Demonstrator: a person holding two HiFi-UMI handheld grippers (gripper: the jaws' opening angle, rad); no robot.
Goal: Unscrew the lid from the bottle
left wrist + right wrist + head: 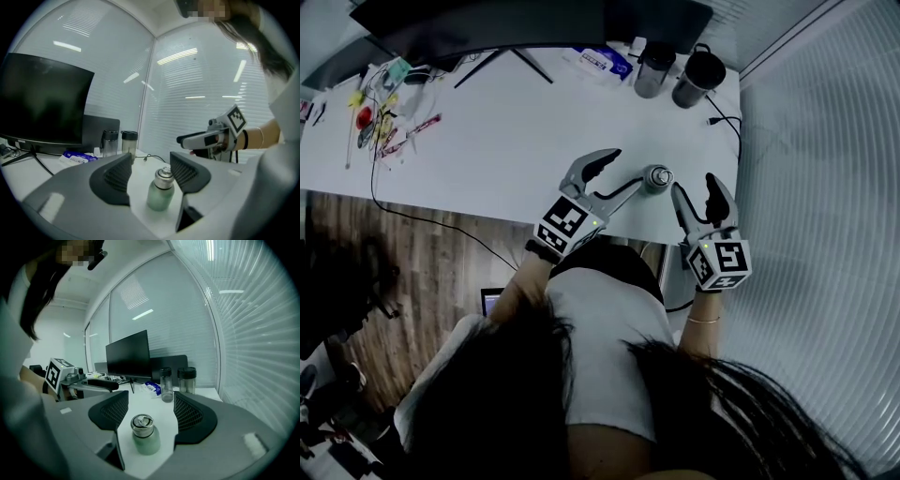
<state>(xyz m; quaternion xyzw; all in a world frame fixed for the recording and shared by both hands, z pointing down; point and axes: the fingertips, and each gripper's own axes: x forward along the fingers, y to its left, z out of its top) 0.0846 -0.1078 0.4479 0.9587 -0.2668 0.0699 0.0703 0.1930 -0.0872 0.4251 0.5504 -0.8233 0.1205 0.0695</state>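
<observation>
A small frosted bottle (657,177) stands upright on the white table (487,159), close to its near edge and towards its right end. Its round metal lid (141,423) is on the neck. The left gripper (630,168) comes at the bottle from the left, and the right gripper (694,184) comes from the near right side. In the left gripper view the jaws stand apart with the bottle between them. The lid is close to the right-hand pad, and the other pad is well clear of the bottle. I cannot tell from that view whether the near pad touches the lid, but nothing is clamped. In the right gripper view the jaws are also spread, and the bottle sits low in the gap with clear table on both sides of it, so neither pad touches it. At the far edge of the table two clear tumblers (675,73) with dark lids stand side by side. A blue packet (602,61) lies just to their left, and a dark monitor (42,108) stands further left. A black cable (727,117) trails along the right edge, and colourful small items (380,112) lie at the far left end.
</observation>
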